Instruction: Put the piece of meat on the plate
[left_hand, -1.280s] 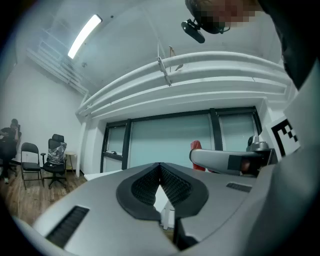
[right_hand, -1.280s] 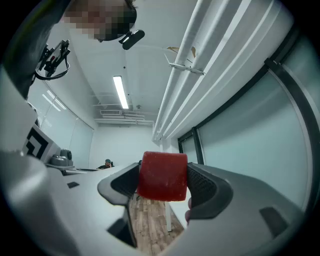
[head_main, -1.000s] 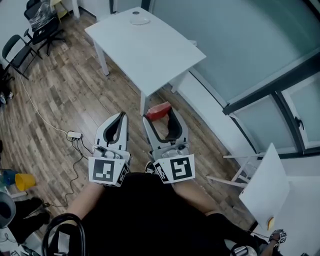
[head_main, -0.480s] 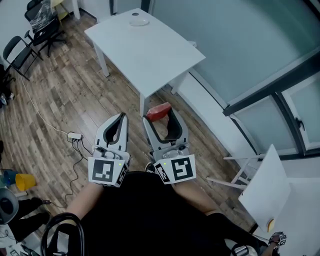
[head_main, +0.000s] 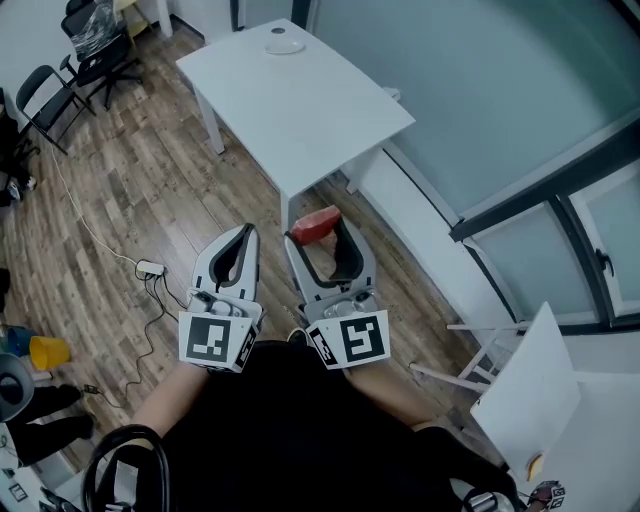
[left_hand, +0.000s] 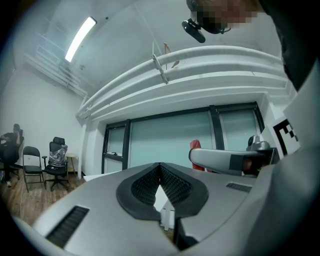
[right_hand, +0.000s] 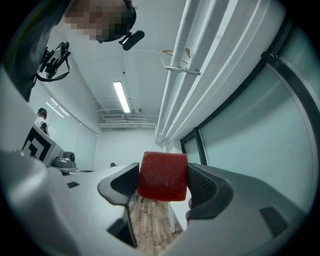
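Carrying is the step in hand, as I judge it: the right gripper (right_hand: 162, 174) has its two jaws clamped on the piece of meat (right_hand: 162, 184), a red block with rounded corners that fills the gap between the dark pads. In the head view this meat is in the air just before the near corner of the white table (head_main: 300, 95), above the wooden floor (head_main: 150, 180) and not over the tabletop. The left gripper (left_hand: 160, 172) has its jaws pressed together with nothing between them. It hangs just beside the right one, also on the near side of the table. The plate (head_main: 281, 42) lies at the far end of the table, well apart from the meat; it is small in the picture, so I cannot tell whether it is empty. The next move, I think, calls for a long reach across the whole table, then lowering the meat onto the plate before the jaws part. The grip looks firm, so a slip seems not likely
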